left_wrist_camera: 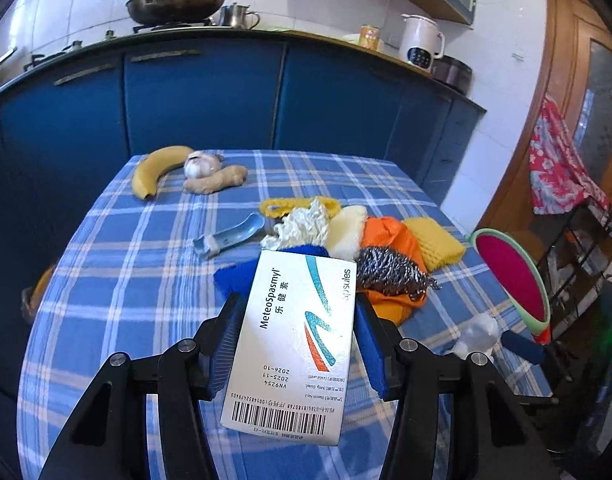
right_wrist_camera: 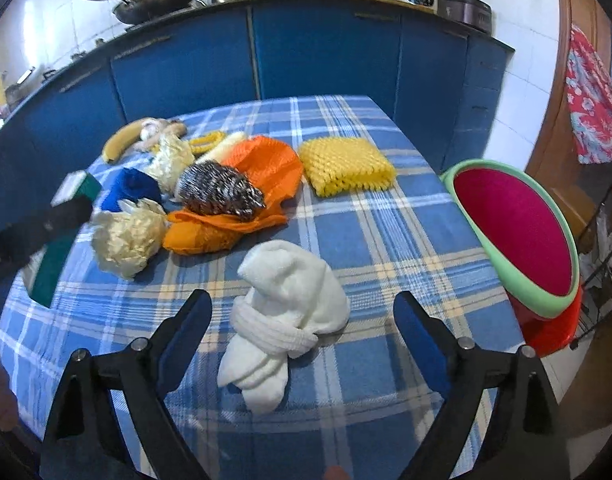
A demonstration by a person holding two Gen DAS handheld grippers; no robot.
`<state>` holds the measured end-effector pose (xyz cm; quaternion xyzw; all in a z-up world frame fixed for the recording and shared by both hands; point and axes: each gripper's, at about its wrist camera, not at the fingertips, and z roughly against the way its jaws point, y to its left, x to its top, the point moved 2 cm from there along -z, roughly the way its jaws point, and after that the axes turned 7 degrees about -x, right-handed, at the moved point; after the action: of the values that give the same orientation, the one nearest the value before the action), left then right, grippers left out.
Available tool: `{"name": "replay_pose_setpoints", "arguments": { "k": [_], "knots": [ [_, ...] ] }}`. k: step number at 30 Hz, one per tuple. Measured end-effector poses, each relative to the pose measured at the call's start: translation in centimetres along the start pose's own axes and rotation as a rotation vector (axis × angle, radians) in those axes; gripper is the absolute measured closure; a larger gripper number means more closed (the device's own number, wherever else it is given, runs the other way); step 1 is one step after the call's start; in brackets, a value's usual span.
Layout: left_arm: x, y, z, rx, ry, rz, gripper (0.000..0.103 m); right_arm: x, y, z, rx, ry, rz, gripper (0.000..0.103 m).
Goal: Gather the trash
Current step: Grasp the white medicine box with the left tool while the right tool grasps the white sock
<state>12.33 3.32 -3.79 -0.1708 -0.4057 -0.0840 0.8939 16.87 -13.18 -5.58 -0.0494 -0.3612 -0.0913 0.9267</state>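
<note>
My left gripper (left_wrist_camera: 296, 308) is shut on a white medicine box (left_wrist_camera: 294, 344) marked MeteoSpasmyl and holds it above the checked tablecloth (left_wrist_camera: 126, 280). It also shows at the left edge of the right wrist view, with the box (right_wrist_camera: 72, 186). My right gripper (right_wrist_camera: 302, 312) is open, its jaws on either side of a rolled white sock (right_wrist_camera: 286, 312) that lies on the cloth. A green-rimmed bin with a magenta inside (right_wrist_camera: 517, 232) stands off the table's right edge; it also shows in the left wrist view (left_wrist_camera: 513, 276).
A heap lies mid-table: orange net bag (right_wrist_camera: 262, 168), dark scrubber (right_wrist_camera: 222, 192), yellow foam net (right_wrist_camera: 345, 166), crumpled cream paper (right_wrist_camera: 126, 236), blue cloth (right_wrist_camera: 132, 188). A banana (left_wrist_camera: 154, 170), garlic (left_wrist_camera: 200, 164), ginger (left_wrist_camera: 218, 180) and a blue peeler (left_wrist_camera: 230, 236) lie farther back. Blue cabinets (left_wrist_camera: 202, 92) stand behind.
</note>
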Motion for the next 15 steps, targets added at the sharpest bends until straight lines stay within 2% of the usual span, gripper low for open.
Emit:
{"name": "replay_pose_setpoints", "arguments": {
  "k": [4,9,11,15],
  "knots": [
    [0.4,0.8,-0.6,-0.013,-0.011,-0.019,0.048,-0.1,0.6,-1.2,-0.026,0.055,-0.013,0.023],
    [0.5,1.8,-1.5,-0.038,-0.005,-0.010,0.048,-0.3,1.0,-1.9,-0.072,0.078,-0.016,0.031],
    [0.5,2.1,-1.8,-0.047,-0.002,-0.005,0.048,-0.2,1.3,-1.9,-0.084,0.070,-0.013,0.043],
    [0.5,1.9,-1.9,-0.057,-0.001,-0.016,0.048,-0.3,1.6,-1.7,-0.103,0.064,-0.002,0.048]
  ]
}}
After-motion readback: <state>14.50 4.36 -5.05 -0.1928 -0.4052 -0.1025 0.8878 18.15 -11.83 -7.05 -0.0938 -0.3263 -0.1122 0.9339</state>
